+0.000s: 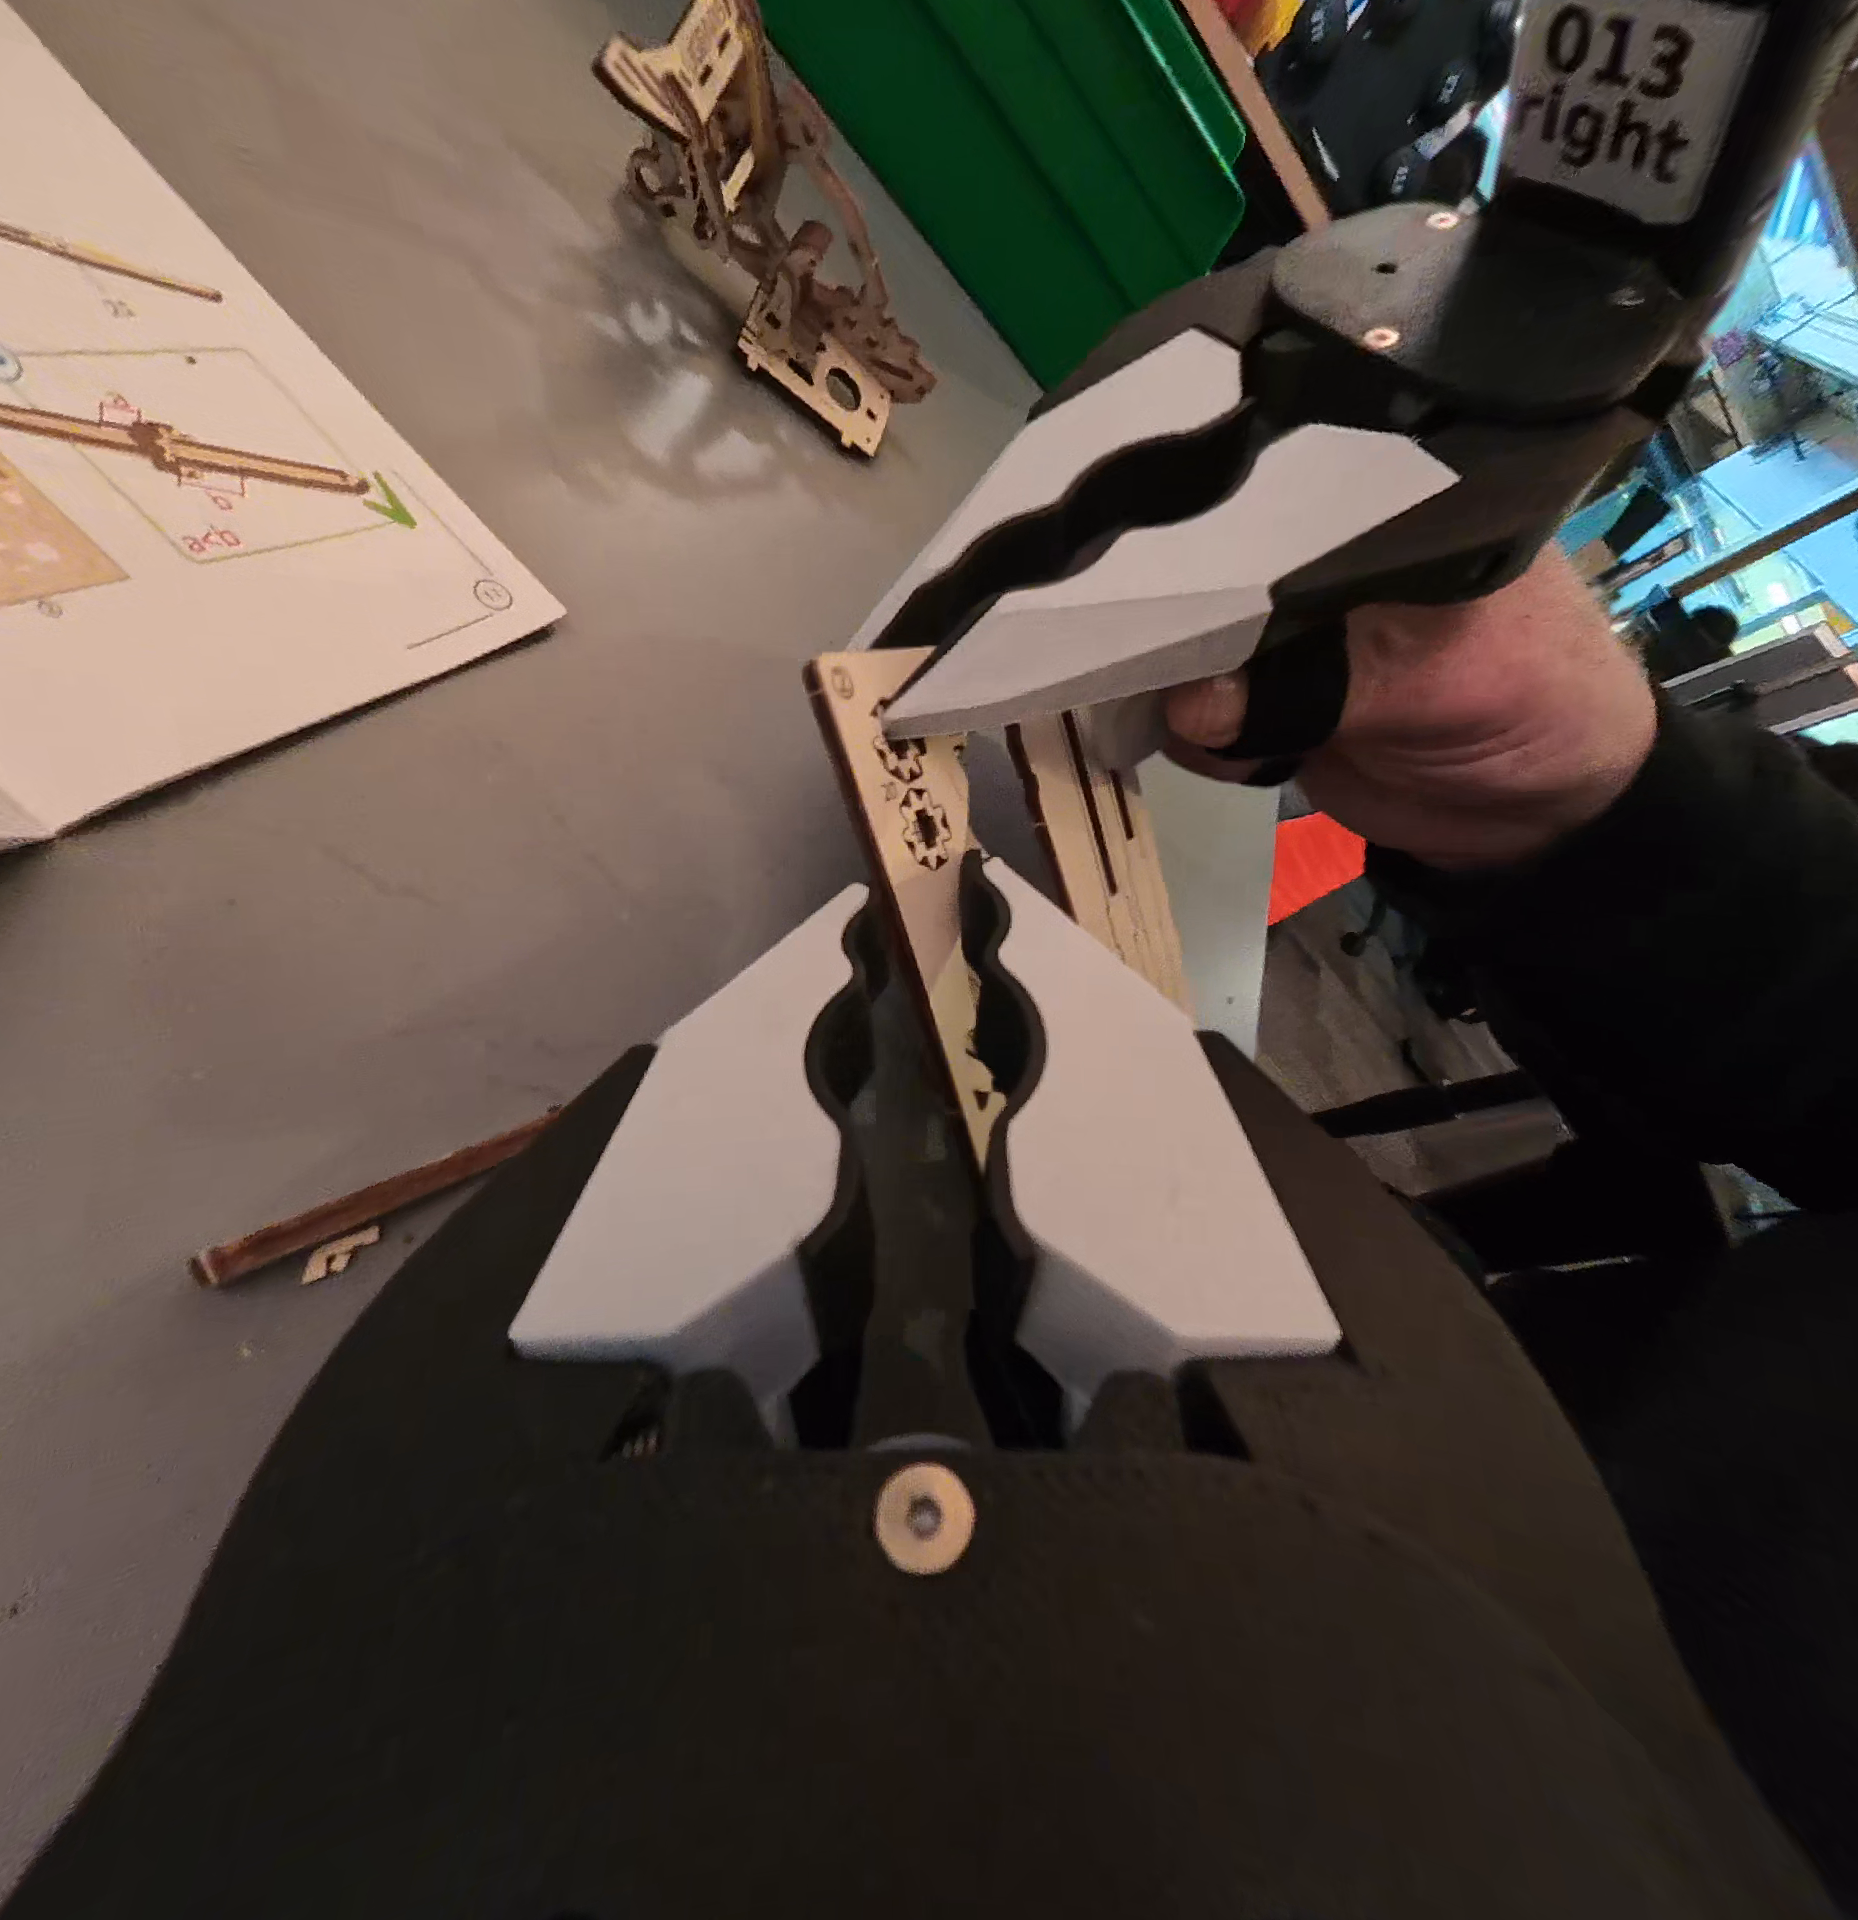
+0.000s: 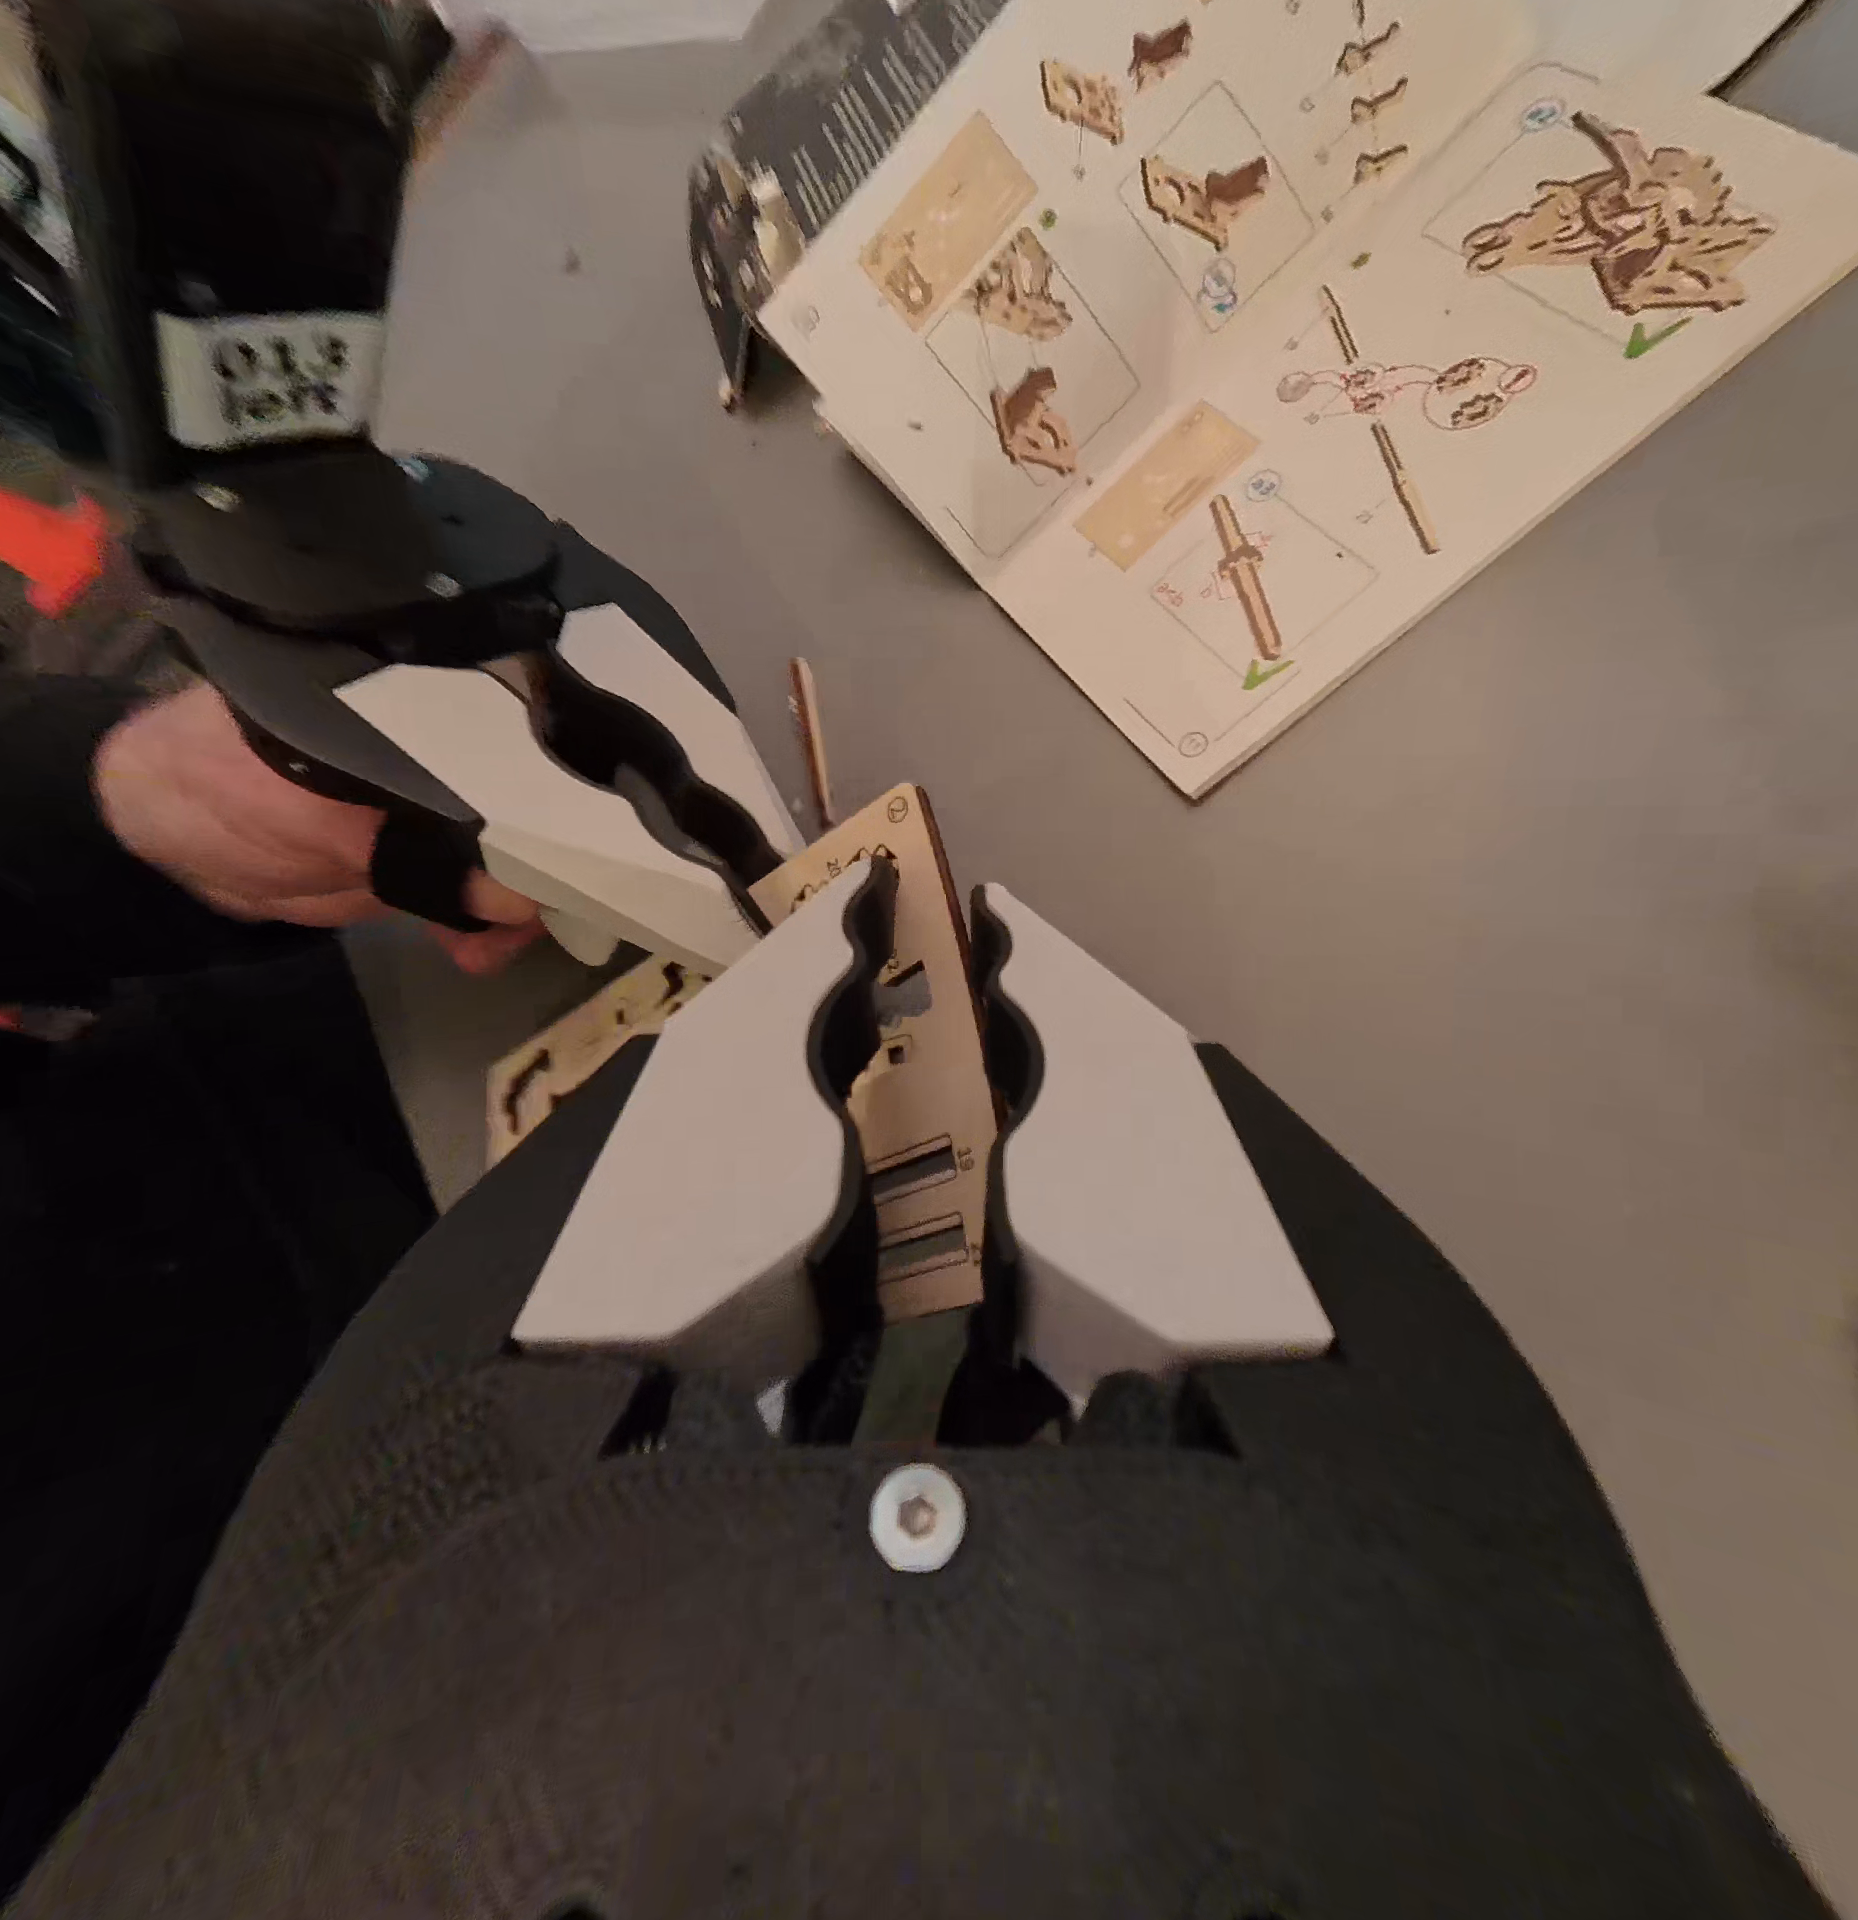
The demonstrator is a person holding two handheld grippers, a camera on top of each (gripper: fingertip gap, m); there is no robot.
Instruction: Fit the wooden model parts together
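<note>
the thin wooden parts sheet (image 1: pixel 909 831) is held on edge above the grey table (image 1: pixel 437 935), clamped by the left gripper (image 1: pixel 920 914) and the right gripper (image 2: pixel 930 914), instruction booklet (image 2: pixel 1320 364) lying nearby.

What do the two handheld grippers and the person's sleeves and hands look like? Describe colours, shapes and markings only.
Both the left gripper and the right gripper have matte black textured bodies with a silver screw, and pale grey wedge fingers lined with wavy black pads. Each carries a white label with black writing on its upright black housing. The person wears black sleeves and a black finger loop.
</note>
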